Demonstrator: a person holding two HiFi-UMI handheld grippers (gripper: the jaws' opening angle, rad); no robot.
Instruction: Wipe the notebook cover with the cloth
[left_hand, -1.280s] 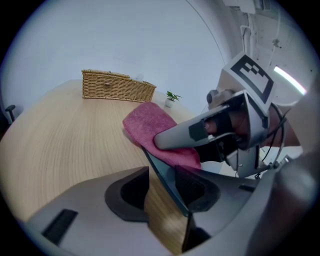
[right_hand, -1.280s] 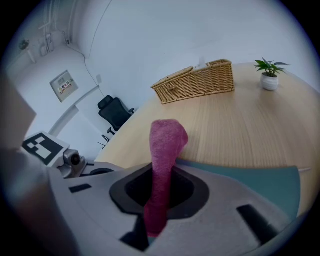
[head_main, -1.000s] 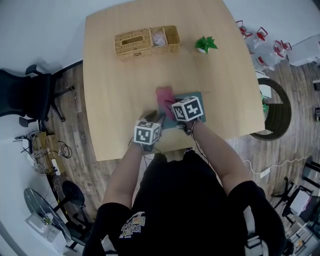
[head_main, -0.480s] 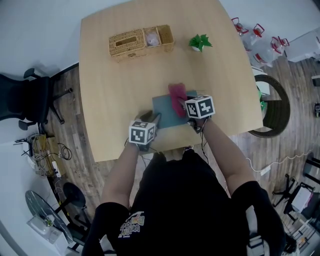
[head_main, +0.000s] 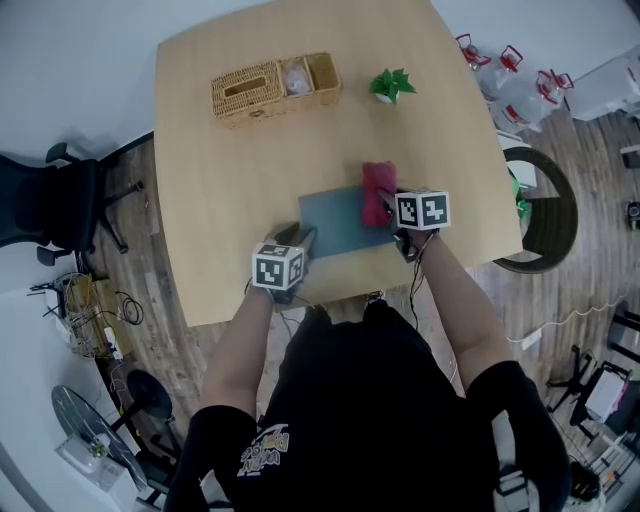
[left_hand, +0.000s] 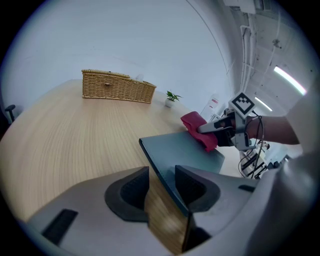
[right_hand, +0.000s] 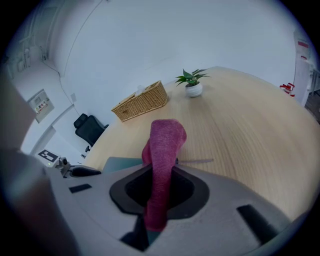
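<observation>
Notebook (head_main: 335, 222), grey-teal cover, flat on the light wooden counter (head_main: 230, 170), close to the front edge and in front of the person. Left gripper (left_hand: 162, 182), fingers closed on the notebook's near left corner, cover edge pinched between the two dark pads, marker cube towards the person. Right gripper (right_hand: 160, 185), fingers clamped tight on a cloth (head_main: 377, 193), magenta-red, folded into a thick strip, rising up out of the grip and bending over at the top. Cloth touching the right-hand part of the cover, its far end reaching just past the notebook's far edge over bare counter. Both grippers at opposite ends of the notebook, left at the near left corner, right at the right end, each on a bare forearm. Wicker basket (head_main: 275, 85), long and divided into compartments, at the far left of the counter, well apart from the notebook. Small potted plant (head_main: 390, 86), green leaves in a white pot, just to the right of the basket, likewise at the far side. Black office chair (head_main: 50, 200) on the wood-plank floor, off the left side of the counter.
</observation>
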